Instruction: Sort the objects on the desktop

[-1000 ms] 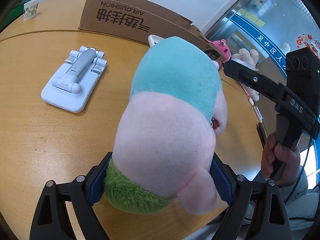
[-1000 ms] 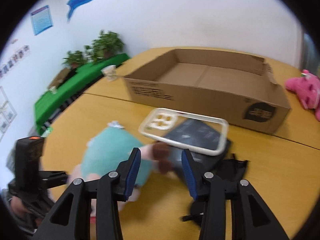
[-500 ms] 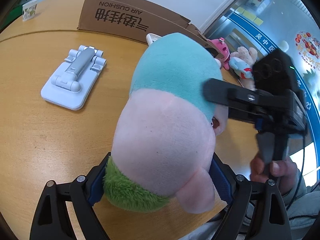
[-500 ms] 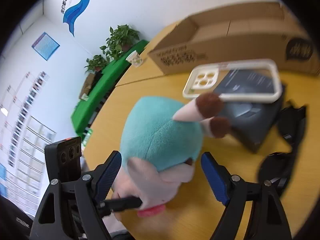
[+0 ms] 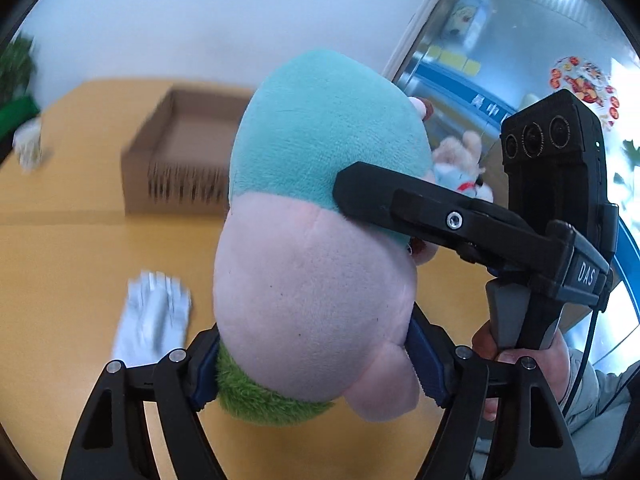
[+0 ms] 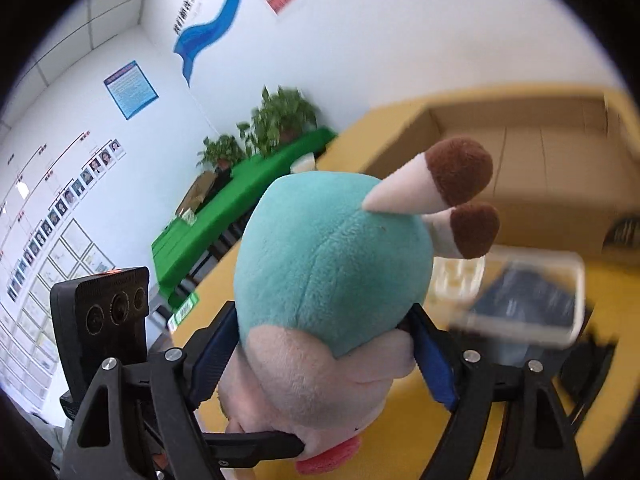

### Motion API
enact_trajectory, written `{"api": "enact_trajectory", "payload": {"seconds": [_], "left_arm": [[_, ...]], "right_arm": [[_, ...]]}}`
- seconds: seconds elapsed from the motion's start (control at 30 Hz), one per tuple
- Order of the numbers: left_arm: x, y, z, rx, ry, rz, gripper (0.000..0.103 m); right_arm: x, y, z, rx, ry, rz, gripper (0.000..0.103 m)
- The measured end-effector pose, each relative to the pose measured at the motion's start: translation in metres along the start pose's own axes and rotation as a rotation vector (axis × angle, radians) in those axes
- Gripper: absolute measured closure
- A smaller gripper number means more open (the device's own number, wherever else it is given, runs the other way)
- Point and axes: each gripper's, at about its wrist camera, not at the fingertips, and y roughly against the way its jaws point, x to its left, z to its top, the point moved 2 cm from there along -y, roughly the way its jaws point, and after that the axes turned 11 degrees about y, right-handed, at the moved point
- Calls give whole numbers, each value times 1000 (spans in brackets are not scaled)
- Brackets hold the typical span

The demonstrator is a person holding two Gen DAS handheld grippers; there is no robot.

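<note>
Plush toy [image 5: 316, 240] now off the table [image 5: 60, 280], which sat right under it a second ago; the cardboard box [image 5: 176, 160] shows its open inside at 10 o'clock. Left gripper [image 5: 316, 364] clamps the toy's green-and-pink end, jaws just closing tighter. Right gripper [image 6: 320, 344], jaws just spread from narrow, now presses the toy's flanks too. Reads as a two-handed carry toward the box. Toy's long axis runs 6 to 12 in both views, brown-tipped feet [image 6: 460, 184] pointing away toward 1 o'clock.
</note>
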Motion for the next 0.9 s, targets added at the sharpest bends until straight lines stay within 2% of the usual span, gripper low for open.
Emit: {"api": "enact_trajectory", "payload": {"seconds": [0.17,0.3,0.43,0.53,0.63,0.73,0.9], "left_arm": [[-20,10,99,-140,-120,-49,27],[-22,4,176,-202,-172,-55,27],[-6,-20,241,-212,-168,-49,27],[18,-49,275,-187,-122,-33,27],[48,-88,295,-121,-51,-21,27],[82,-130,305,-43,24,4,27],[136,-203,299,118,157,80,27]], "right_arm": [[-9,18,91,-139,148,-89,21],[-27,15,164,-205,224,-132,21],[-61,-2,220,-226,242,-134,21],[-96,-35,249,-195,230,-102,21],[-130,-84,259,-133,207,-71,21],[-171,-134,254,-61,147,-32,21],[-247,-212,217,72,-13,52,21]]}}
